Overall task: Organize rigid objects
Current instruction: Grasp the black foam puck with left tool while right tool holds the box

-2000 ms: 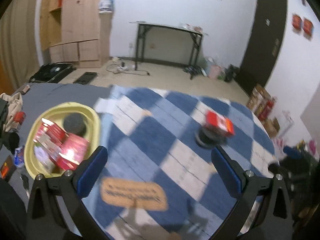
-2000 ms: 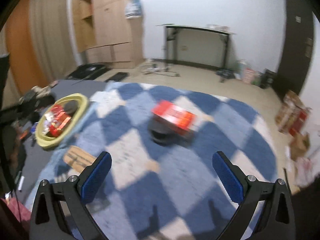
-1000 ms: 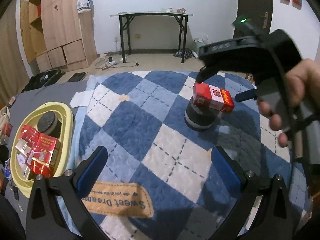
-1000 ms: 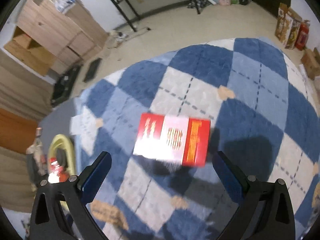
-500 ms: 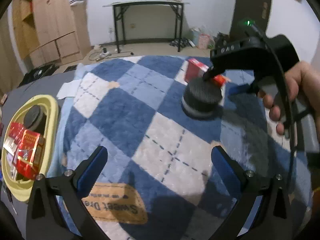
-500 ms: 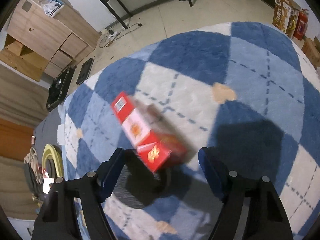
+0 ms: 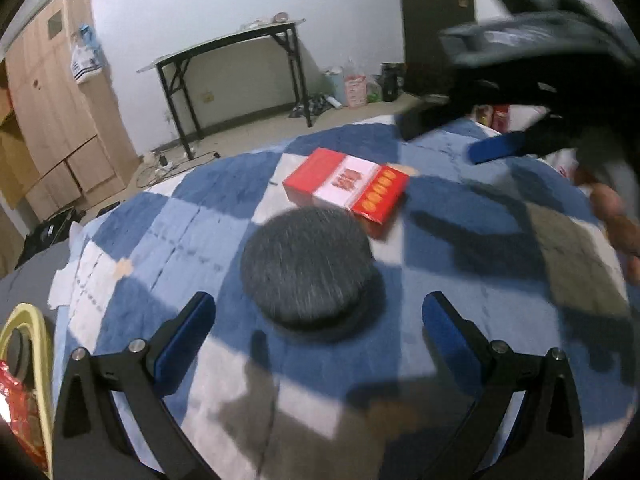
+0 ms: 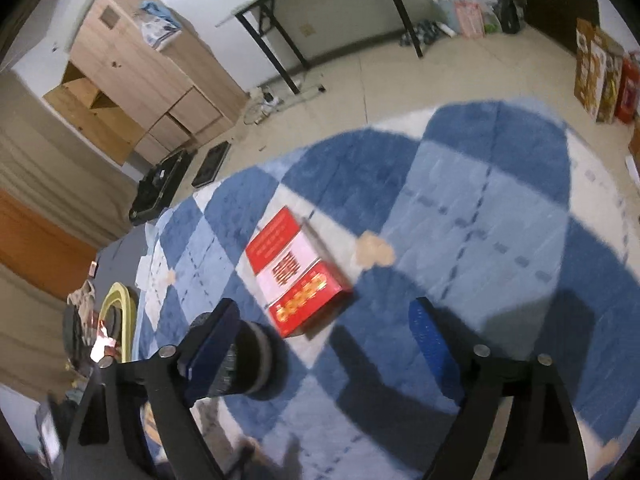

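Both wrist cameras look steeply down, close over the rug [image 7: 172, 240], sharing the red box [image 8: 298, 276].

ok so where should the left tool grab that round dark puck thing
Across its curved side wall, coming down from above: the round dark puck sits flat on the rug with both flanks free. The left tool is already open, wider than it. Avoid the red box behind.

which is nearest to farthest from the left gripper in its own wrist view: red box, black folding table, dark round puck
1. dark round puck, on the rug just ahead of the left gripper, between the lines of its fingers.
2. red box, lying flat on the rug right behind the puck.
3. black folding table, far off against the back wall, upper middle.
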Demonstrator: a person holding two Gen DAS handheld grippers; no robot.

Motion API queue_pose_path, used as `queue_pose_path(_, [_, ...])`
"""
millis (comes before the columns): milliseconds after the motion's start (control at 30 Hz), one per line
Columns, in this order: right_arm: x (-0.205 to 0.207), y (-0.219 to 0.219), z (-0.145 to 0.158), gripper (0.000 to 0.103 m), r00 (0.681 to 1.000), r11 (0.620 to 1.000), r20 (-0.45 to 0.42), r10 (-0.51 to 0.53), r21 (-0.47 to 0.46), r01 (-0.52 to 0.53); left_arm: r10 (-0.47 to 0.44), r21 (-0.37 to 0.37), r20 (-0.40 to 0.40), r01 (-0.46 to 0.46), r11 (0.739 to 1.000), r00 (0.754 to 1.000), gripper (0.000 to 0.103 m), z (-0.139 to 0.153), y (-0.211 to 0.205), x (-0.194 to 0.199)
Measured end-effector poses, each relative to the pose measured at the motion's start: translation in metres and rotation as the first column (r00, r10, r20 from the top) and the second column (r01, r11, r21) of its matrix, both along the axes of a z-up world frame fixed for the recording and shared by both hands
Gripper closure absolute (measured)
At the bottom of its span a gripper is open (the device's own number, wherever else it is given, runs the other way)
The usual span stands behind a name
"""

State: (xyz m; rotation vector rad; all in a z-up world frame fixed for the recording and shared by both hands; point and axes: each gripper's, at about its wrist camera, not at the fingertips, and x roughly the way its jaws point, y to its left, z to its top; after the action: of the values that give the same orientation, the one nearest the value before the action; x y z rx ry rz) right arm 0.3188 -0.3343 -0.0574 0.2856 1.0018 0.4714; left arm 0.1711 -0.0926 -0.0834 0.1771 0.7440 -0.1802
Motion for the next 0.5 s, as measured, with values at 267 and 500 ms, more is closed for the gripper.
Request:
queue_pose_path(267, [-0.016, 0.012, 0.008, 0.014, 0.958, 0.97, 0.206, 0.197, -0.18, -0.161, 0.064, -0.183, 0.021, -0.059, 0.981, 0.998, 0.035, 0.004, 0.029, 0.02])
queue_pose_path(500, [-0.011, 0.069, -0.027, 0.013, 0.931, 0.928, 0.186, 0.313, -0.271, -0.257, 0.107, -0.087, 0.061, -0.101, 0.991, 0.992, 0.035, 0.052, 0.09, -0.02])
